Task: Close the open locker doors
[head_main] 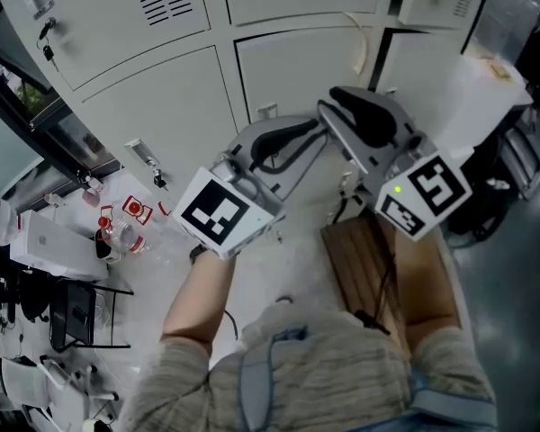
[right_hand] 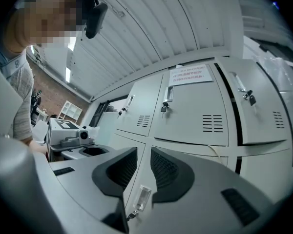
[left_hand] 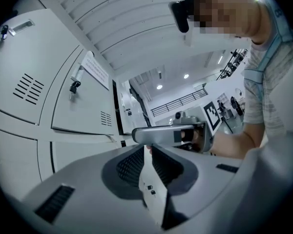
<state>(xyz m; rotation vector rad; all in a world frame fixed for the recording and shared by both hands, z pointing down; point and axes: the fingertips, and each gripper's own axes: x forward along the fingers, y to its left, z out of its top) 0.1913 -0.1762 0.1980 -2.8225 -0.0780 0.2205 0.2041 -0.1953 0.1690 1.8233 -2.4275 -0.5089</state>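
Head view: both grippers are held up in front of a bank of white lockers point(head_main: 153, 106) that fills the upper part of the frame.

Left gripper point(left_hand: 146, 154): the jaws are parted by a narrow slit only. Nothing is gripped. A strip of white locker face is seen through the slit. In the head view its marker cube point(head_main: 220, 212) lies at frame centre-left, with the jaws pointing up and right.

Right gripper point(right_hand: 142, 156): the jaws are likewise set narrow, with nothing clamped. A door latch point(right_hand: 140, 198) with a key below it is seen through the gap, lower centre of the right gripper view. Whether it is touched cannot be told. Its marker cube point(head_main: 425, 196) lies at the right of centre in the head view.

Task item: an open locker door point(right_hand: 263, 106) is seen at the right of the right gripper view. It stands ajar, with a dark gap along its left edge and bottom edge. In the head view the same door is at upper right. Neither gripper is on it.

Other doors in view appear shut. A paper notice point(right_hand: 188, 74) is fixed to one upper door, and keys point(right_hand: 163, 107) hang from its lock.

A brown wooden board point(head_main: 355, 259) is noted below the right gripper, and red-and-white small items point(head_main: 133, 210) lie at the left edge.
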